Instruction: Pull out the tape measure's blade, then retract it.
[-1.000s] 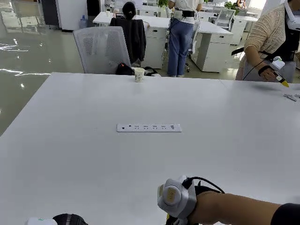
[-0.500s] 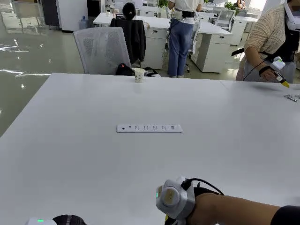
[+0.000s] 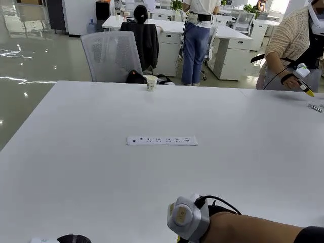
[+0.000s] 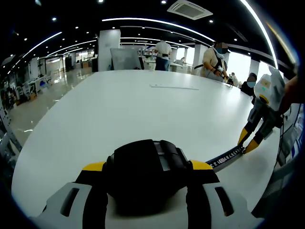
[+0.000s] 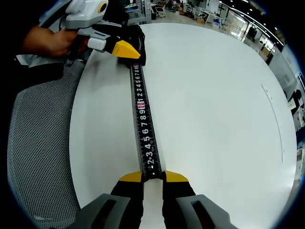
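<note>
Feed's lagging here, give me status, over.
Left gripper shut on tape measure case. Right gripper shut on end of blade. Blade out along table. Nothing across it.

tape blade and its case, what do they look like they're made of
Blade: likely thin painted metal, matt black with printed white and red numbers, stretched straight over the table.
Case: probably plastic or rubber, black, faint sheen, grooved top.

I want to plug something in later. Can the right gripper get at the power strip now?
Probably not now. The right gripper is shut on the tape blade, so its fingers are occupied, and the power strip lies far across the table.
</note>
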Motion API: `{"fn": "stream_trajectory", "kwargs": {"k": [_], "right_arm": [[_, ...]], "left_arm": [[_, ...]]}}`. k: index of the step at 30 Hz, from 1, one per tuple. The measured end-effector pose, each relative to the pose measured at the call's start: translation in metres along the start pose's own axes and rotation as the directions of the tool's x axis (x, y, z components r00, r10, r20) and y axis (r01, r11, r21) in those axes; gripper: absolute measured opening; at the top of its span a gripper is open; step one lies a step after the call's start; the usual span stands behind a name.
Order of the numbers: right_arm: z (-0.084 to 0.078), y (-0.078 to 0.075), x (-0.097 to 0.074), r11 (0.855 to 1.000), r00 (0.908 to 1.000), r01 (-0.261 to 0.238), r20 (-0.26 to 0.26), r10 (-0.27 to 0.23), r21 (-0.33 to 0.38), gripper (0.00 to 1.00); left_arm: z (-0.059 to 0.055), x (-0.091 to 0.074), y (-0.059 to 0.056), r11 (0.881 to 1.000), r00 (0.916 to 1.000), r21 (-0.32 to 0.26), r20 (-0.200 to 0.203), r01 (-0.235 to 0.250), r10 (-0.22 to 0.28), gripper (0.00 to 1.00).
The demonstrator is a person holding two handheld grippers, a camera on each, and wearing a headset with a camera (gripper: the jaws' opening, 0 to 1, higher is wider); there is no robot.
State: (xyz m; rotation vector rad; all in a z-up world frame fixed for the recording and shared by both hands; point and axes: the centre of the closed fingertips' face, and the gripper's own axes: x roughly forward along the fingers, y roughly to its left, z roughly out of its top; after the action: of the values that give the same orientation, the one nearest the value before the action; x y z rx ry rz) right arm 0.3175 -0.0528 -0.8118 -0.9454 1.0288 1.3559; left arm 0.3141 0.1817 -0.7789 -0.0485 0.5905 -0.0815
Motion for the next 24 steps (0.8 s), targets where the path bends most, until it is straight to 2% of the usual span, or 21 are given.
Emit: {"fn": "stream_trajectory", "kwargs": {"k": [12, 15, 18, 24], "right_arm": [[0.0034, 0.0007, 0.0013, 1.000, 1.0000, 0.006, 0.003, -0.006, 0.002, 0.11], [0.0045, 0.0010, 0.0011, 1.000, 1.0000, 0.004, 0.007, -0.004, 0.012, 0.11], [0.0055, 0.0000, 0.0009, 0.999, 0.9999, -0.003, 0.017, 0.002, 0.053, 0.11], [0.0075, 0.0015, 0.0018, 1.000, 0.9997, -0.003, 0.026, 0.003, 0.017, 0.11]], "left_arm": [[0.0000, 0.0000, 0.0002, 1.000, 1.0000, -0.001, -0.004, 0.001, -0.001, 0.62], [-0.0002, 0.0002, 0.0003, 1.000, 1.0000, -0.001, -0.005, 0.002, -0.002, 0.62], [-0.0005, 0.0000, 0.0002, 1.000, 1.0000, -0.003, -0.007, 0.003, -0.003, 0.62], [-0.0009, -0.0003, 0.0003, 1.000, 0.9999, 0.000, -0.011, 0.009, -0.009, 0.62]]}}
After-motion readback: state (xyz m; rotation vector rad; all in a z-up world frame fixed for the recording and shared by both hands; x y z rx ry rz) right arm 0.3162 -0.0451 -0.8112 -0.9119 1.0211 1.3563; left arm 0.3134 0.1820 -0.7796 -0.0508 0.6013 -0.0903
